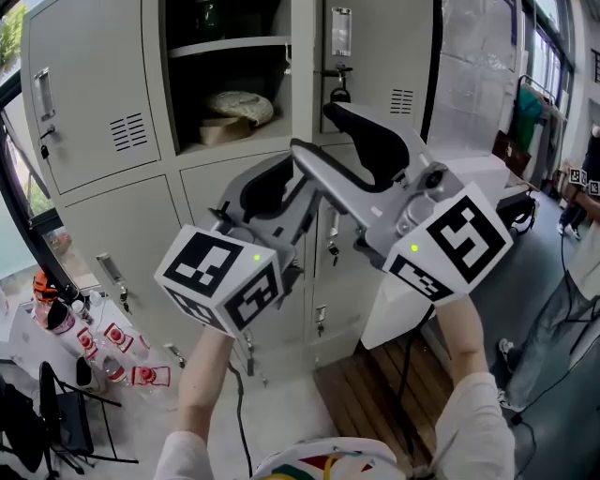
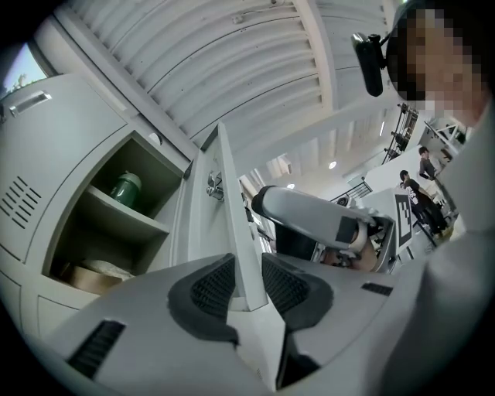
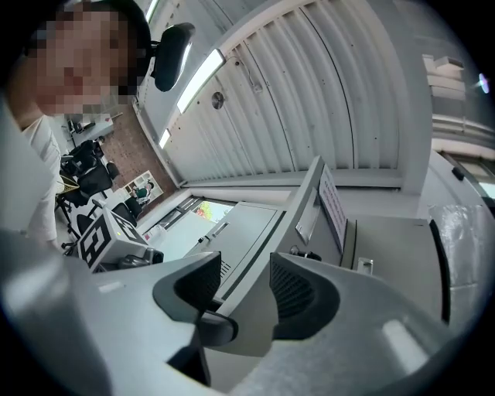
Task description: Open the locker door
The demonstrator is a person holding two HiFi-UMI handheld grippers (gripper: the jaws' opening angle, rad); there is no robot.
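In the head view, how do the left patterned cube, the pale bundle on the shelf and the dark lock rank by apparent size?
1. Left patterned cube, though it sits nearest the camera, which inflates it.
2. Pale bundle.
3. Dark lock.

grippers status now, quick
Left gripper: shut on the door edge.
Right gripper: open, door edge between its jaws.

Head view: left gripper (image 1: 270,192) and right gripper (image 1: 364,141) cover the lower edge of the locker door (image 1: 380,56); pad contact unreadable here. Locker top cropped at 12 o'clock. Dark object (image 1: 211,17) on top shelf cropped, unidentified. Door label (image 1: 341,32): print too small. Red-white items (image 1: 120,349) at 8 o'clock: unidentified.
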